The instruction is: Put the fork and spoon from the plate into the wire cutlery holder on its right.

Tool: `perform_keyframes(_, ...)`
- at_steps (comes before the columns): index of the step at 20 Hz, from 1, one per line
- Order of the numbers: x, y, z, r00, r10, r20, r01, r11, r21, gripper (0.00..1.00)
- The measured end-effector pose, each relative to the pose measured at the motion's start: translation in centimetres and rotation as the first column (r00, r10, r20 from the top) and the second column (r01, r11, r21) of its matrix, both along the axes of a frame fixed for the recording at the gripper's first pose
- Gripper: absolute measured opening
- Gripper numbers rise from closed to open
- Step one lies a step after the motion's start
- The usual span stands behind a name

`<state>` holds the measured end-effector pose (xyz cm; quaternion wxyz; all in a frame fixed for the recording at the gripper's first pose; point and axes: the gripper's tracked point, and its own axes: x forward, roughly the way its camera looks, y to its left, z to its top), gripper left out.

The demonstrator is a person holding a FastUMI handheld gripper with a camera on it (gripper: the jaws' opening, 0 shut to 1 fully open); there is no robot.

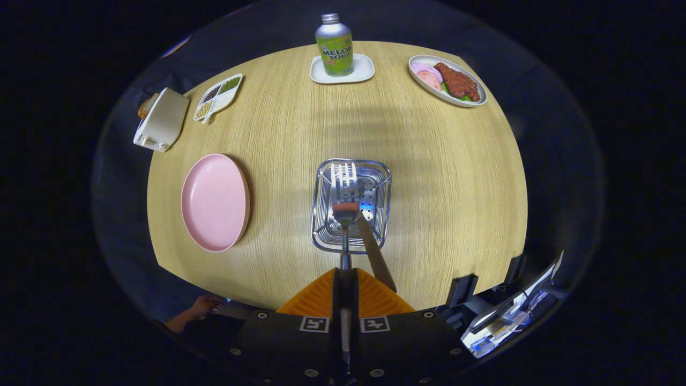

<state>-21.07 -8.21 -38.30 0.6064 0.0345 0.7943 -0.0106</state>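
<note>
My gripper (pixel 345 272) is shut on the handle of a metal fork (pixel 345 188), both fingers pressed against it. The fork points straight ahead, and its tines hang above the wire cutlery holder (pixel 318 213), a square chrome basket in the middle of the wooden table. A second metal handle, the spoon (pixel 375 252), stands in the holder and leans out over its near rim, just right of my fingers; its bowl is hidden inside. The pink plate (pixel 215 202) lies bare to the left of the holder.
At the table's far edge, a melon soda bottle (pixel 334 45) stands on a white coaster. A dish of meat and ham (pixel 448 80) is far right. A divided snack tray (pixel 218 97) and a white toaster (pixel 161 120) are far left. A person's hand (pixel 203 306) rests near the table's front left.
</note>
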Motion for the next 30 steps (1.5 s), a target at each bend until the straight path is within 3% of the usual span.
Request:
perform_keyframes(4,-0.6,0.0,-0.7,0.994,0.015,-0.109,-0.011,0.999,0.041,0.07)
perform_keyframes(12,0.4,0.5,-1.5,0.990,0.021,-0.137,-0.012,0.998,0.067,0.10)
perform_keyframes(17,2.7,0.0,-0.2,1.000,-0.002,-0.017,0.003,0.999,0.050,0.15)
perform_keyframes(21,5.6,0.4,2.5,0.987,-0.094,0.130,0.086,0.994,0.062,0.23)
perform_keyframes(25,10.0,0.3,6.4,0.927,-0.134,0.351,0.117,0.991,0.070,0.28)
perform_keyframes(28,11.9,-0.9,9.0,0.871,-0.083,0.485,0.084,0.996,0.020,0.43)
perform_keyframes(30,14.0,-0.8,11.0,0.802,-0.079,0.592,0.077,0.997,0.030,0.44)
